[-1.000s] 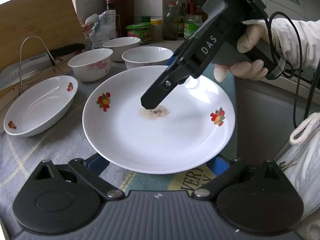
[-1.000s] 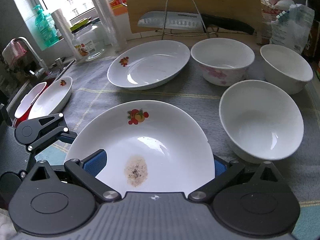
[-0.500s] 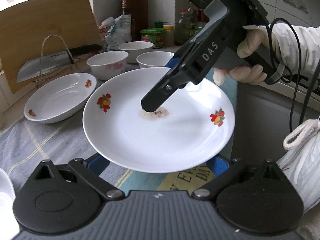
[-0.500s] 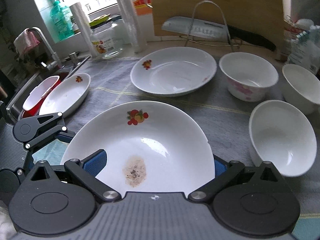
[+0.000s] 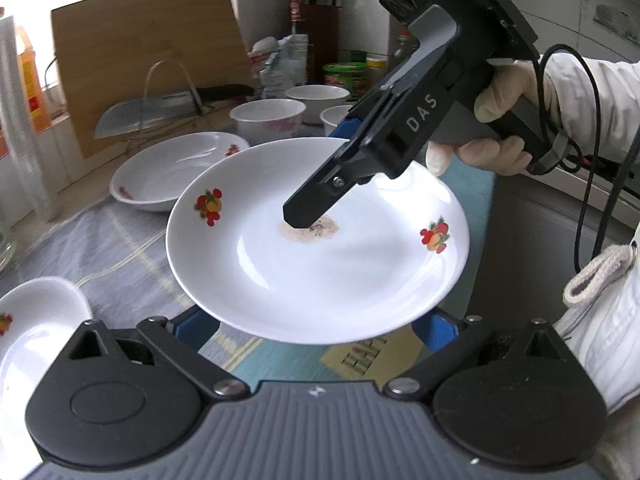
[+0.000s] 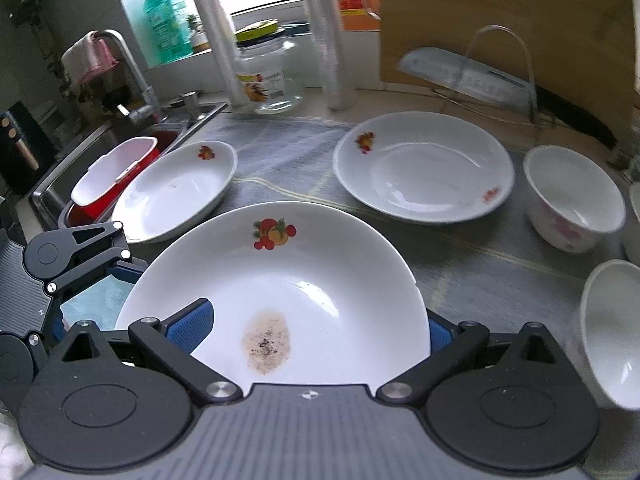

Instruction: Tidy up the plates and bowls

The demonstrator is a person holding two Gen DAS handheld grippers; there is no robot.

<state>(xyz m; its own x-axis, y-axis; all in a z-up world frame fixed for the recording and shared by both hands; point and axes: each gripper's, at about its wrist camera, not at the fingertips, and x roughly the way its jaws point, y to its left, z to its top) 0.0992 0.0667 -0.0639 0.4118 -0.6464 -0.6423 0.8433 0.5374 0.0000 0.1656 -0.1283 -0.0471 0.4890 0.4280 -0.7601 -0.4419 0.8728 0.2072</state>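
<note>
A white plate with fruit prints and a brown stain [image 5: 320,264] is held in the air above the grey cloth. My right gripper [image 6: 316,332] is shut on its near rim; in the left wrist view the right gripper [image 5: 344,160] comes in from the far side, one finger over the plate. My left gripper [image 5: 316,324] sits wide open around the plate's near edge, its blue pads beside and below the rim. The plate also shows in the right wrist view [image 6: 288,280]. A second fruit plate [image 6: 424,172] and a third by the sink [image 6: 176,192] lie on the cloth.
Three white bowls stand at the right: [image 6: 572,204], [image 6: 612,336], [image 5: 318,96]. A sink with a red tub [image 6: 112,176] is at the left. A cleaver on a wire rack [image 6: 472,76], a cutting board [image 6: 500,12], a jar [image 6: 268,76] and bottles line the back.
The held plate has been carried leftward toward the sink. The bowls have slid to the right of the right wrist view, and the plate by the sink has come closer.
</note>
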